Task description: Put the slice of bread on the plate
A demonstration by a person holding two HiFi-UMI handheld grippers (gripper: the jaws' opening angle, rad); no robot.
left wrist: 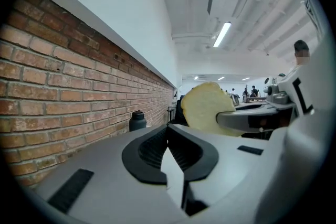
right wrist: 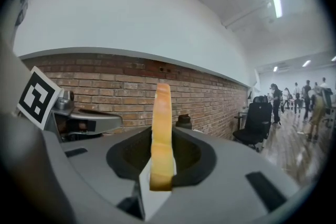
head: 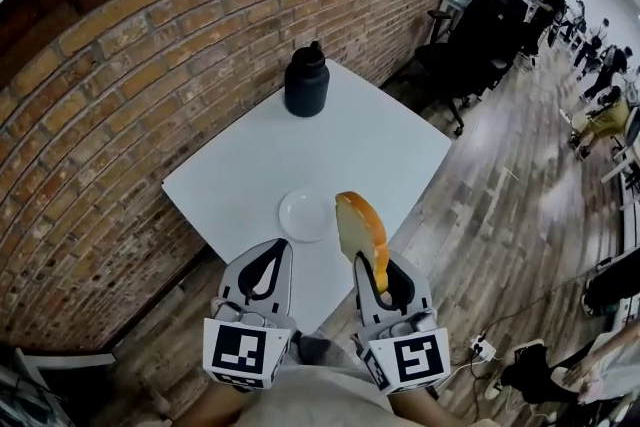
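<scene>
A slice of bread (head: 358,223) with a golden crust stands upright on edge, pinched at its lower part by my right gripper (head: 376,271), which is shut on it. In the right gripper view the bread (right wrist: 161,134) rises edge-on between the jaws. A small white plate (head: 305,213) lies on the white table (head: 380,140) near its front corner, just left of the bread and ahead of my left gripper (head: 276,249). The left gripper (left wrist: 174,157) is shut with nothing in it; beside it the bread (left wrist: 203,106) shows in the left gripper view.
A black bottle (head: 306,80) stands at the table's far side by the brick wall (head: 120,85). A black office chair (head: 470,45) sits beyond the table's right corner. People stand far off at the right. Wood floor surrounds the table.
</scene>
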